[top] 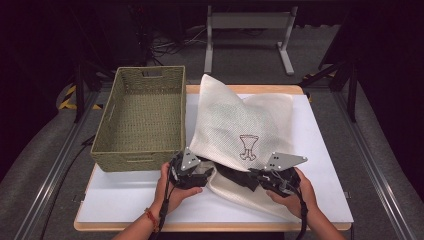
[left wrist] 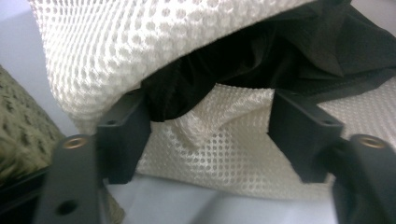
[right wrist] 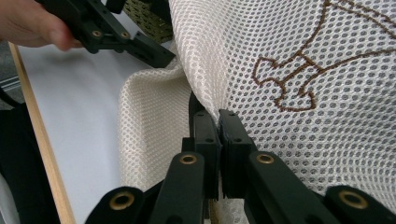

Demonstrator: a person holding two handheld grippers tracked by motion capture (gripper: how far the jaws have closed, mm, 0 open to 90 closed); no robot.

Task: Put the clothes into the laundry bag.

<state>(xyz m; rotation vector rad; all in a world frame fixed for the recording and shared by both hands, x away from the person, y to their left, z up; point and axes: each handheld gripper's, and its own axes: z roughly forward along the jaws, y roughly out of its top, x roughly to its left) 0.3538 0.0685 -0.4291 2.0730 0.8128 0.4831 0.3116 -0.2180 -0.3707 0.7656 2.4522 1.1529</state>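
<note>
The white mesh bag (top: pixel 235 125) lies just beside the woven basket (top: pixel 142 117). The right gripper (right wrist: pixel 218 135) pinches its edge; the left gripper (left wrist: pixel 210 135) gapes at its mouth, where its view reveals dark cloth (left wrist: pixel 261 60) inside.

place: lab | cues: rail frame (top: pixel 59 165), floor cables (top: pixel 172 46), white worktable (top: pixel 125 200)
</note>
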